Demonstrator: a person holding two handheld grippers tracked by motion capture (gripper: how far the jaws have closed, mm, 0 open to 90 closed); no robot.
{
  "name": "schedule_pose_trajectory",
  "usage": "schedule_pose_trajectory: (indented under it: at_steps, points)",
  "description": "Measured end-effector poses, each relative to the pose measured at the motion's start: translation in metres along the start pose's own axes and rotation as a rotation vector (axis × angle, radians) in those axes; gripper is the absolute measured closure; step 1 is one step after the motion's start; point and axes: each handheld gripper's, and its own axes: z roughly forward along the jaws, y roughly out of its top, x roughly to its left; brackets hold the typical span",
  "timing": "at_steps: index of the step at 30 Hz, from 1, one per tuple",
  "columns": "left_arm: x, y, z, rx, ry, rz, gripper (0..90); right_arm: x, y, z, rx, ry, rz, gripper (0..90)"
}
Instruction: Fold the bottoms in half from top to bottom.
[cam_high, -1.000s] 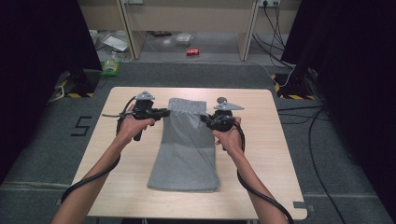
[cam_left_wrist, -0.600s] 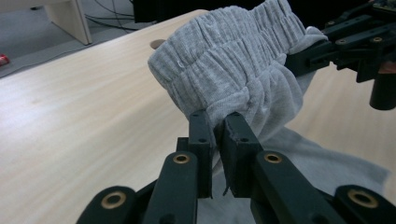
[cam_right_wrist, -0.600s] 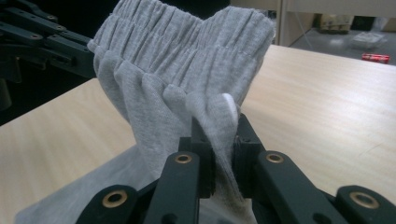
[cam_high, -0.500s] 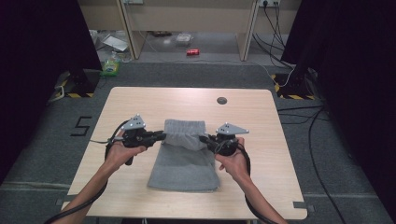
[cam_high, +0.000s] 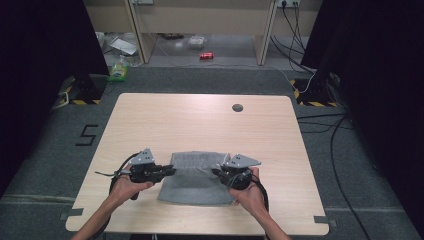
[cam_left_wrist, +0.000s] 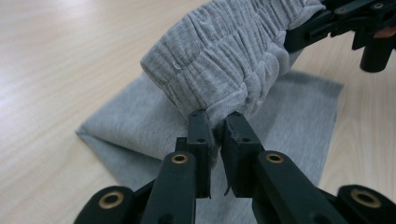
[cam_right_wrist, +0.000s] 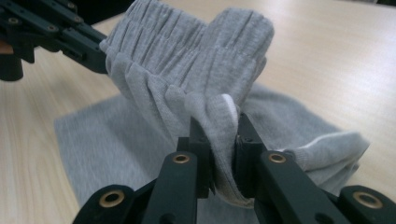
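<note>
Left gripper (cam_high: 170, 171), held in the person's left hand (cam_high: 126, 186), sits near the table's (cam_high: 165, 117) near edge, left of centre. Its jaws are pressed together on the left end of the gathered elastic band of a grey garment (cam_high: 192, 182); in the left gripper view (cam_left_wrist: 215, 126) the ribbed band bunches up right between the two black jaws.

The grey garment lies on the table's near half, about midway between the left and right edges. Its lower layer is flat on the wood; the elastic band is lifted above that layer and folded back toward the near edge, spanning from one gripper to the other.

Right gripper (cam_high: 216, 172), in the right hand (cam_high: 248, 194), is at the garment's right side, level with the left one. Its jaws pinch the right end of the same band; the right gripper view (cam_right_wrist: 223, 140) shows the cloth doubled over and clamped between them.

A small dark round disc (cam_high: 237, 107) sits near the far edge, toward the right corner, well apart from the garment.
</note>
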Motion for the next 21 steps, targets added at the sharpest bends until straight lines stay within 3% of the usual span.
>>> schedule_pose_trajectory:
  at_steps: [5, 9, 15, 21]
  points:
    - [-0.001, -0.009, 0.003, 0.009, -0.009, -0.021, 79.7, 0.002, -0.007, 0.001, 0.024, 0.009, 0.013, 76.5]
    - [-0.001, -0.008, 0.002, 0.004, -0.031, -0.041, 72.9, 0.004, -0.006, -0.004, 0.028, 0.016, 0.022, 68.4]
    - [-0.003, 0.0, -0.003, -0.038, -0.049, -0.059, 64.8, 0.005, -0.002, -0.016, 0.003, 0.029, 0.038, 61.8]
    - [-0.003, 0.009, -0.007, -0.072, -0.035, -0.067, 61.2, 0.002, 0.004, -0.024, -0.034, 0.034, 0.064, 59.7]
